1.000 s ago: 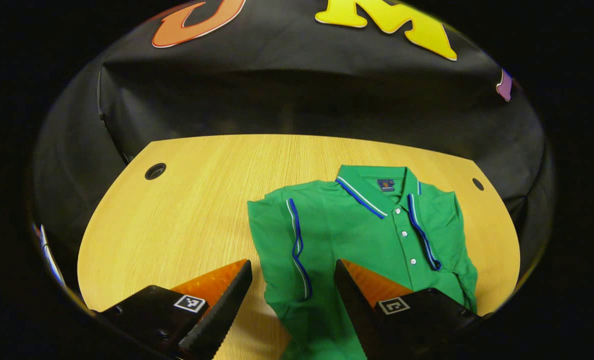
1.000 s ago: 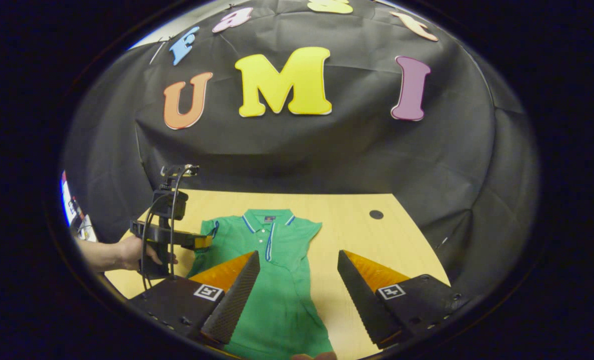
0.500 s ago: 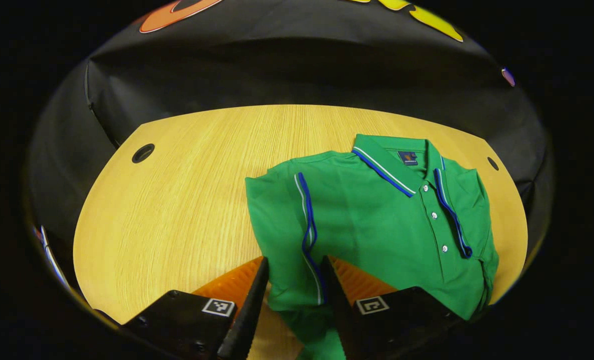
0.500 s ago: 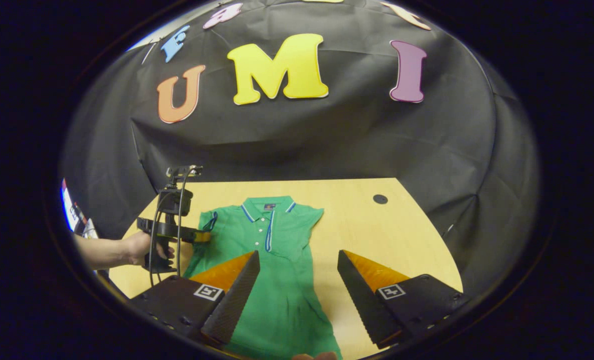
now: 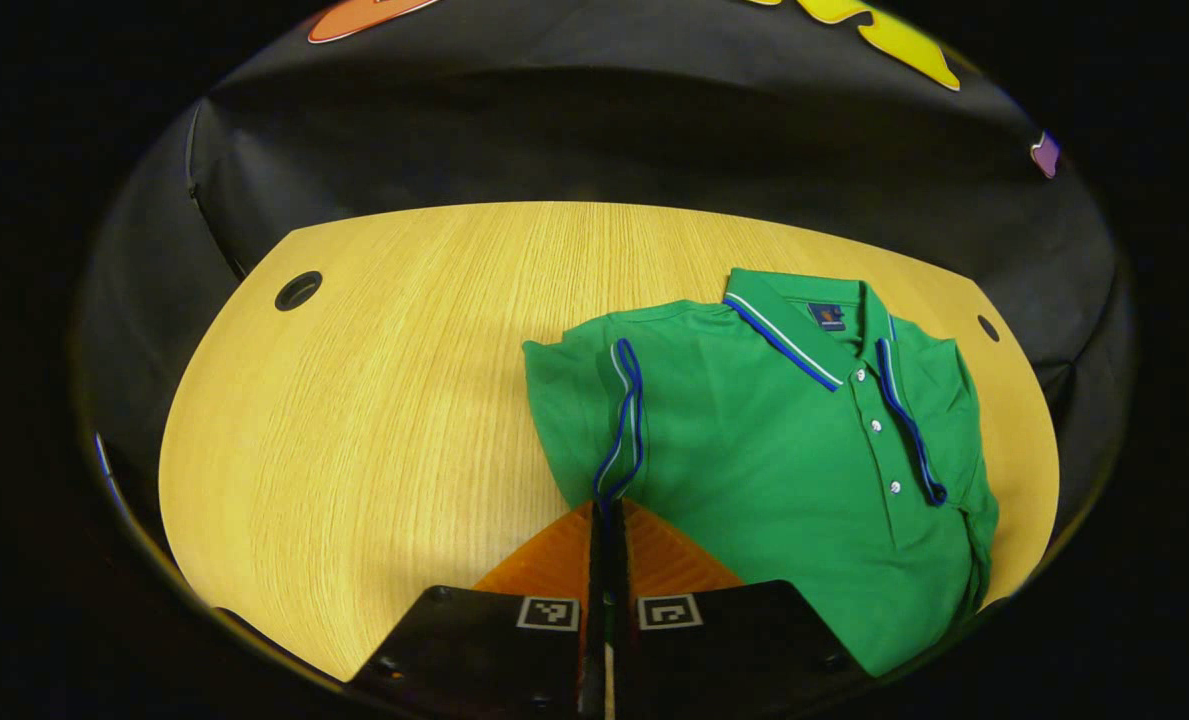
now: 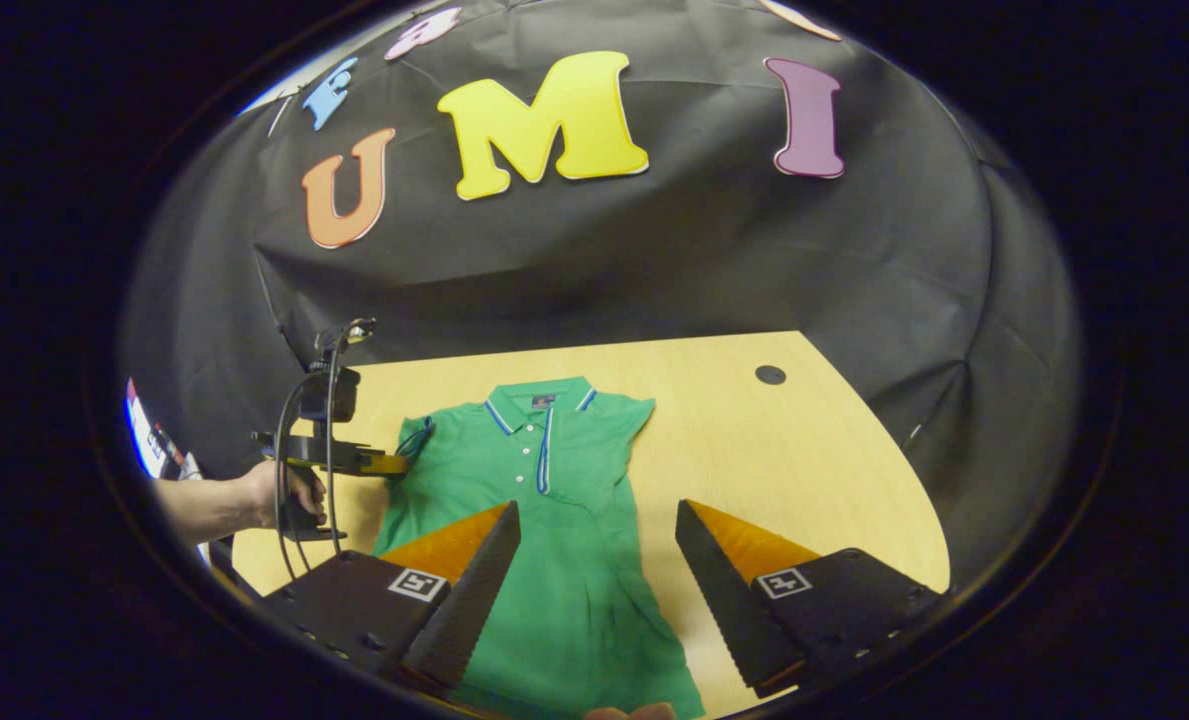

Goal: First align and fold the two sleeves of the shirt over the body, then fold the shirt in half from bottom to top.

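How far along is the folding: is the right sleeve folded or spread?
Spread. In the right gripper view the right sleeve lies flat out from the shirt, off the body.

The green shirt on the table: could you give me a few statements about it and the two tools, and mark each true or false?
1. The left gripper has its jaws closed on the sleeve's striped cuff. True.
2. The right gripper also grips the shirt. False: its jaws stand wide open above the shirt's lower part.
3. The shirt is folded in half bottom to top. False: it lies at full length.
4. The collar points toward the booth's far wall. True.
5. The table is wooden. True.
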